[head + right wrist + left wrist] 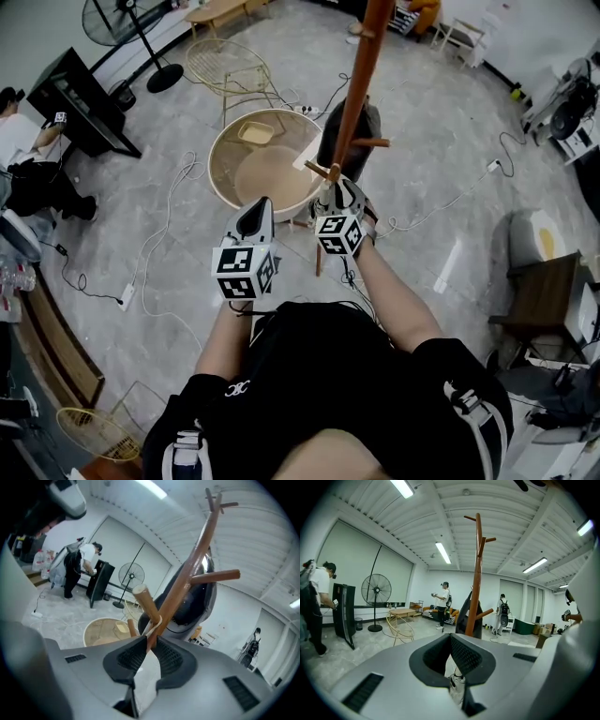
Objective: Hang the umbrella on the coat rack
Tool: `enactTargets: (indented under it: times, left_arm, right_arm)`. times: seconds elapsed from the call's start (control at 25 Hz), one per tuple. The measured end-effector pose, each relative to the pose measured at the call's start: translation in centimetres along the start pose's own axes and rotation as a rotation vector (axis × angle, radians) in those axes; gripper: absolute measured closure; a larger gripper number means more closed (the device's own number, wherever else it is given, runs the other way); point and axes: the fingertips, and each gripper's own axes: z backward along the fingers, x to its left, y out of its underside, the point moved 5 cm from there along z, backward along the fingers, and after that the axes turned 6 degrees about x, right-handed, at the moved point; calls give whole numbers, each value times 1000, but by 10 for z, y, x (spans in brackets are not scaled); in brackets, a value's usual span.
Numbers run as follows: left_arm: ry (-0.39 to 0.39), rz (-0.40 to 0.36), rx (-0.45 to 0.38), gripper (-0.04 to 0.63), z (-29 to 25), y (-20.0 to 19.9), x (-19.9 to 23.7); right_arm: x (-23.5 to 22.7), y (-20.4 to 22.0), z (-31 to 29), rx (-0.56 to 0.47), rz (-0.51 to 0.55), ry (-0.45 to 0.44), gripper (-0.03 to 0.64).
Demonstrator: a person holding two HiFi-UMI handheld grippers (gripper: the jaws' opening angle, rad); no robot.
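Observation:
The wooden coat rack [360,75] stands right in front of me, with short pegs sticking out of its pole. A dark folded umbrella [330,141] hangs against the pole's far side. In the right gripper view, its white strap [153,626] loops over a lower peg [145,602], and the umbrella [193,597] hangs beyond. My right gripper [148,644] is shut on that strap at the peg [323,172]. My left gripper [255,214] hovers a little to the left, shut and holding nothing. In the left gripper view, the rack [476,573] and the umbrella [464,616] lie ahead.
A round beige tub [225,178] sits on the floor just left of the rack's base. Behind it are a wire chair [225,66] and a standing fan [131,28]. Cables [169,216] trail over the grey floor. Several people stand around the room.

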Motion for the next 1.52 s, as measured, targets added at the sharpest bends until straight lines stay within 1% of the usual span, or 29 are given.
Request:
enactTargets:
  times: [0.12,0.2,0.32,0.44,0.64,0.84,1.0,1.12,1.24,1.52]
  left_arm:
    - [10,0,-1,577,-1,2,-5]
    - [25,-4,-4,577,-4,2,-13]
    - [59,-24,-17,577,-10,1,-34]
    - [88,-45,-24,577,-18,0,-55]
    - [136,-84,-22,577,-30,-5,-86]
    - [165,-104,-24,577,-38,-10,-102]
    - [183,-114,-21,577,-41,-10,-111]
    - [190,-117,-20,577,-41,-11,-116]
    - [194,-118,-20,577,-41,-14,-116]
    - [188,-118,-23,577,-46,-14,-105]
  right_arm:
    - [-13,-5,22,-63,-127,-49,552]
    - [-25,-13,42,-125,-211,-90,601]
    - [-52,-22,76,-195,-341,-137,601]
    - [-80,-23,103,-237,-404,-128,603]
    - [-118,-21,138,-269,-458,-95,606]
    - [-131,-17,151,-283,-480,-76,604]
    - [-134,-13,155,-279,-471,-54,604]
    - [-134,-15,160,-288,-429,-41,604]
    - [-133,-22,160,-298,-410,-48,604]
    - [-126,-31,151,-313,-416,-61,604]
